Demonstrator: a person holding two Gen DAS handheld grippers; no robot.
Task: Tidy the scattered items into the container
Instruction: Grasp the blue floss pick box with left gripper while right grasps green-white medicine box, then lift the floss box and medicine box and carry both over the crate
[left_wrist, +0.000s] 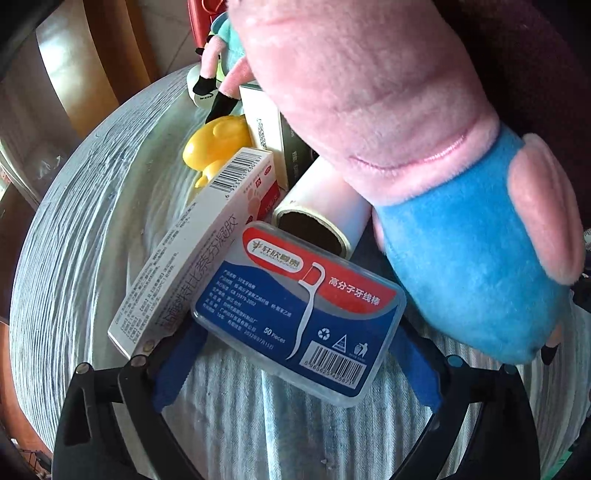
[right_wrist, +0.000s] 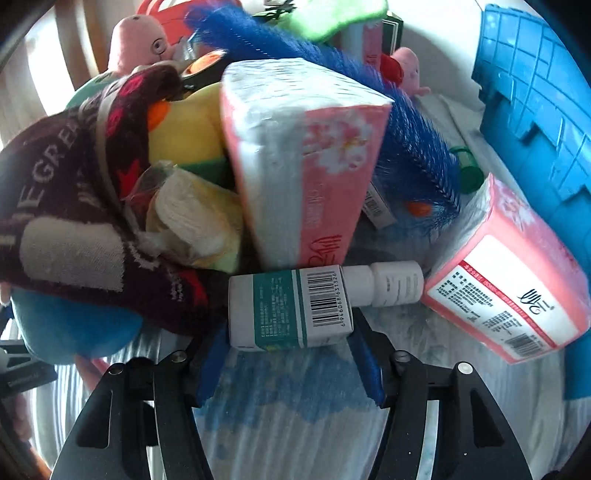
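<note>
You are clamping the right gripper (right_wrist: 290, 360) jaws on the medicine box (right_wrist: 288, 308) while the left gripper (left_wrist: 295, 369) jaws are straddling the floss case (left_wrist: 299, 314), apart; next, lifting toward the blue container (right_wrist: 535, 92).

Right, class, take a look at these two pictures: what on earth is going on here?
A person is tidying clutter with a two-finger gripper in each hand. The left gripper straddles a clear plastic floss-pick box with a blue and red label, jaws wide. The right gripper has a white bottle with a green label lying between its blue fingers; whether the pads press it is unclear. Tissue packs, plush toys and boxes lie heaped around, and a blue plastic crate stands at the right.
</note>
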